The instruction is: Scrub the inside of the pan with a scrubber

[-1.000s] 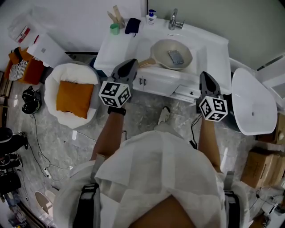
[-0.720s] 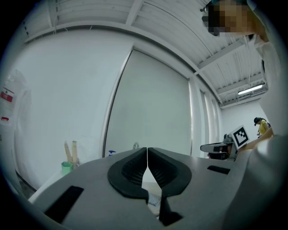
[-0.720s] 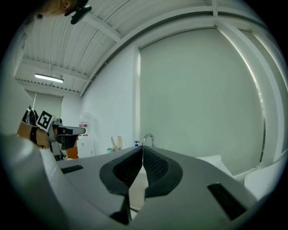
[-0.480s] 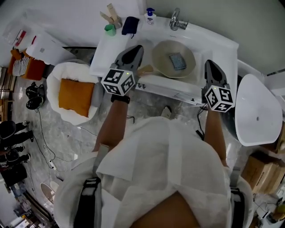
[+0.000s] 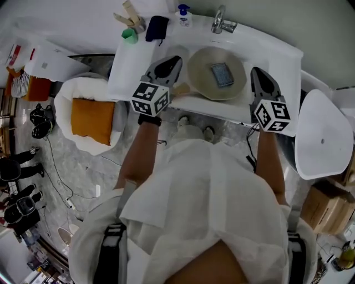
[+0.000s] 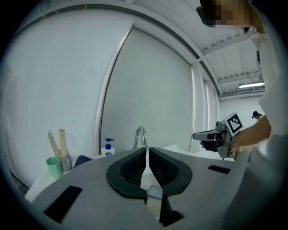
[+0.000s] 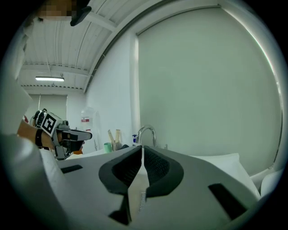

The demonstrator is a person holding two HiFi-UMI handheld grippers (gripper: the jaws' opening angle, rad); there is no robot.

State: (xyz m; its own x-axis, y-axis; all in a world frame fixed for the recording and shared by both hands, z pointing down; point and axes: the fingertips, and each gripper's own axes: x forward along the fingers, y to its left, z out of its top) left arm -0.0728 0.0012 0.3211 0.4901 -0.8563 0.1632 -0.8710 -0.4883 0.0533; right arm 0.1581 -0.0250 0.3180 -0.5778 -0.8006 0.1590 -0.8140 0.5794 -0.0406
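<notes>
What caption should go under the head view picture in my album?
Left gripper and right gripper, both shut and empty, hover by the sink; a scrubber lies in the pan.

No word, number or brand can be read anywhere. The cubes on the left gripper [image 5: 173, 61] and right gripper [image 5: 258, 72] bear only black-and-white square marker patterns, no letters. The pump bottle [image 5: 182, 15] at the far edge of the desk [image 5: 132, 66] has a label too small to read. A red-and-white label on the white package [image 5: 33, 58] at far left is likewise illegible
</notes>
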